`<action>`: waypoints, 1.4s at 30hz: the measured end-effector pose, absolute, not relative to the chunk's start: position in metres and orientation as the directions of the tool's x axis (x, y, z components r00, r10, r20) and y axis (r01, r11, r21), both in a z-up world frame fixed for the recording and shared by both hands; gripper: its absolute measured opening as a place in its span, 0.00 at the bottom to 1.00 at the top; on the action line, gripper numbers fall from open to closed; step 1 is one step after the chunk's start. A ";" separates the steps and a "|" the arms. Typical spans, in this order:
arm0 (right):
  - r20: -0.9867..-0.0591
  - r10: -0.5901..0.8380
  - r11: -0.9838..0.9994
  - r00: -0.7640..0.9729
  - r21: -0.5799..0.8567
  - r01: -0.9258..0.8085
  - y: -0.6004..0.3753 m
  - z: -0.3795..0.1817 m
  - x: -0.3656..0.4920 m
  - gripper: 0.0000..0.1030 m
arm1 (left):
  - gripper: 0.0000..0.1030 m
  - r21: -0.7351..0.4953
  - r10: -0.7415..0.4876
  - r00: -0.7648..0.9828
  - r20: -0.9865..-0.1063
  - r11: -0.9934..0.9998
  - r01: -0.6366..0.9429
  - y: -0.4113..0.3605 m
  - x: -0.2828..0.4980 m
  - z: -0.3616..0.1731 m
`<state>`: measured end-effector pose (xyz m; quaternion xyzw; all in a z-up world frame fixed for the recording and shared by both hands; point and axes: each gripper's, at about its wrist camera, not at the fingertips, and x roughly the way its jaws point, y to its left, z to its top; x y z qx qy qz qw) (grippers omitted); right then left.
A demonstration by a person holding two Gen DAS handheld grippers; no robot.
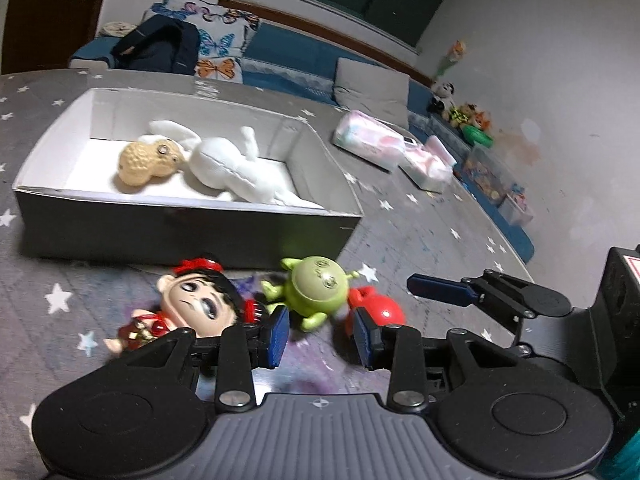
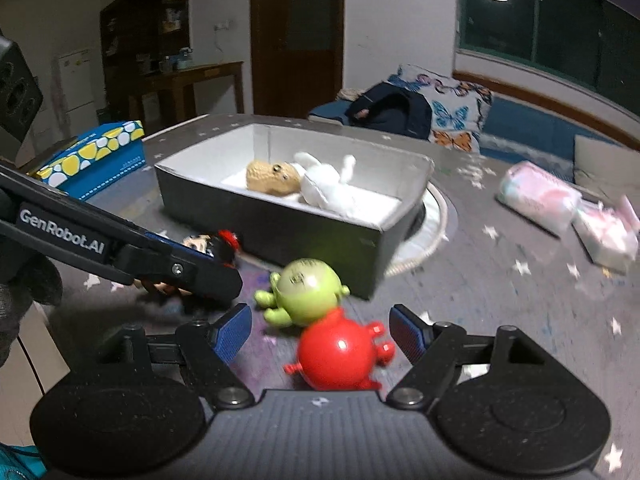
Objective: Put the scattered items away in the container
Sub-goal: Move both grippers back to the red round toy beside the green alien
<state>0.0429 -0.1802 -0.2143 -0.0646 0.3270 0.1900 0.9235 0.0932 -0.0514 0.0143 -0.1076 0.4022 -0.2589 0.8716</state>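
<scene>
A grey box (image 1: 180, 232) with a white inside holds a tan peanut toy (image 1: 148, 162) and a white plush (image 1: 228, 166). In front of it on the star cloth lie a black-haired doll (image 1: 196, 304), a green round figure (image 1: 316, 292) and a red round figure (image 1: 378, 308). My left gripper (image 1: 322, 336) is open, and the green figure's feet are just at its tips. My right gripper (image 2: 320, 330) is open around the red figure (image 2: 340, 354), pads apart from it. The green figure (image 2: 308, 292) touches the red one. One left finger (image 2: 192, 268) partly covers the doll (image 2: 208, 244).
Two pink tissue packs (image 1: 368, 144) (image 2: 536, 196) lie to the right of the box (image 2: 280, 232). A blue patterned carton (image 2: 96, 156) stands at the left. A white round mat (image 2: 432, 224) sticks out under the box. A blue bench with a butterfly cushion (image 1: 216, 36) runs behind.
</scene>
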 end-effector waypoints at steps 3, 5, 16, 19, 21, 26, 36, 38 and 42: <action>-0.635 0.302 0.926 0.711 0.019 -0.376 -0.184 -0.220 0.042 0.76 | 0.36 -0.408 -0.555 0.524 -0.646 0.831 0.378 -0.058 0.094 0.011; -0.642 0.297 0.930 0.706 0.026 -0.368 -0.187 -0.225 0.043 0.76 | 0.36 -0.409 -0.560 0.512 -0.651 0.827 0.385 -0.063 0.095 0.009; -0.653 0.305 0.936 0.693 0.072 -0.344 -0.195 -0.237 0.045 0.76 | 0.36 -0.402 -0.571 0.465 -0.677 0.815 0.417 -0.086 0.102 0.001; -0.655 0.308 0.936 0.690 0.080 -0.341 -0.196 -0.239 0.045 0.75 | 0.36 -0.402 -0.574 0.454 -0.682 0.812 0.423 -0.090 0.104 -0.001; -0.656 0.311 0.936 0.688 0.086 -0.341 -0.196 -0.240 0.045 0.75 | 0.36 -0.402 -0.574 0.449 -0.684 0.811 0.424 -0.092 0.105 -0.002; -0.654 0.316 0.937 0.688 0.100 -0.336 -0.196 -0.242 0.045 0.69 | 0.36 -0.410 -0.580 0.442 -0.685 0.807 0.424 -0.096 0.111 -0.003; -0.657 0.324 0.935 0.681 0.114 -0.335 -0.195 -0.245 0.048 0.67 | 0.36 -0.439 -0.598 0.418 -0.684 0.795 0.419 -0.098 0.120 -0.006; -0.656 0.325 0.934 0.681 0.112 -0.339 -0.193 -0.246 0.048 0.67 | 0.36 -0.441 -0.600 0.416 -0.683 0.793 0.419 -0.098 0.121 -0.006; -0.657 0.329 0.931 0.678 0.109 -0.347 -0.191 -0.247 0.049 0.67 | 0.36 -0.444 -0.603 0.413 -0.682 0.791 0.421 -0.099 0.121 -0.007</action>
